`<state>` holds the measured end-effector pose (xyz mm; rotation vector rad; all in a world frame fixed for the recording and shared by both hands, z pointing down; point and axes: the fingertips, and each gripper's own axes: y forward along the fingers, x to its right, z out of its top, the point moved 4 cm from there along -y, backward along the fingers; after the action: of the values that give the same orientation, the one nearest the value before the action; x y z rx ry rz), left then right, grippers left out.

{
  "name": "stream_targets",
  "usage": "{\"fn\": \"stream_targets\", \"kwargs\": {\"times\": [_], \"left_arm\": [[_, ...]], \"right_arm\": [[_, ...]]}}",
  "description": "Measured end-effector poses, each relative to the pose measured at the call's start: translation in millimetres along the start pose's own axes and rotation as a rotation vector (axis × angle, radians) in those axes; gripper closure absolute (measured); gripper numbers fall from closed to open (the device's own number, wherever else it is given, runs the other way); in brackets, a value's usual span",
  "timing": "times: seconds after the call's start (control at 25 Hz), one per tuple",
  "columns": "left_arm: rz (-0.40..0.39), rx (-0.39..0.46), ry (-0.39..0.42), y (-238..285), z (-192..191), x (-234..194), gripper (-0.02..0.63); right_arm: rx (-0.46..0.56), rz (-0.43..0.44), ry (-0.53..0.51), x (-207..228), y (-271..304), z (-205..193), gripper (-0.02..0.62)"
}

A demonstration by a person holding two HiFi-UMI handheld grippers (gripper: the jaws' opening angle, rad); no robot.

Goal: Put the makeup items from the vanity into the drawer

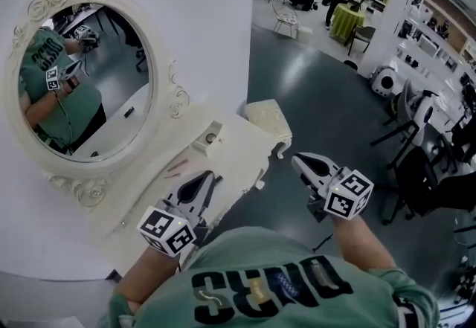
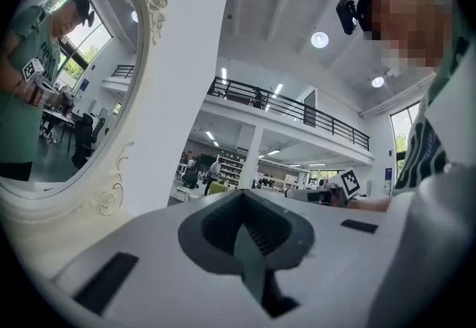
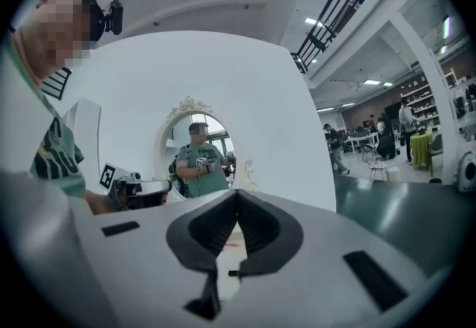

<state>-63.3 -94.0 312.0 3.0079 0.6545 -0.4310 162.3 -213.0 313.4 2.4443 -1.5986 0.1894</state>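
**Fig.** Head view w/ both gripper views.

(a) Left gripper: held over the near end of the white vanity. Its own view shows the jaws pressed together tip to tip, nothing between them. That camera tilts up at wall and ceiling, so the vanity top is cut off below the frame.

(b) Right gripper: off the vanity's front edge, above dark floor, well apart from the left one. Jaws clenched tip to tip, empty. The gripper body hides most of the vanity top.

(c) Task items, both on the vanity top, untouched: a small square case near the oval mirror; a thin reddish stick just beyond the left gripper's tips. Both too small to identify.

(d) Drawer: cannot be made out in any view.

(e) Pale padded stool past the vanity's far end; legs hidden.

(f) Person's torso fills the head view's lower edge; forearms partly cut off.
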Motion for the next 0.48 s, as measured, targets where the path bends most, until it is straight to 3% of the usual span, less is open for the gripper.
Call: {"fn": "stream_targets", "kwargs": {"times": [0.48], "left_arm": [[0.009, 0.025, -0.010, -5.6, -2.1, 2.2, 0.603]], "right_arm": [[-0.006, 0.026, -0.001, -2.9, -1.6, 0.0, 0.584]]}}
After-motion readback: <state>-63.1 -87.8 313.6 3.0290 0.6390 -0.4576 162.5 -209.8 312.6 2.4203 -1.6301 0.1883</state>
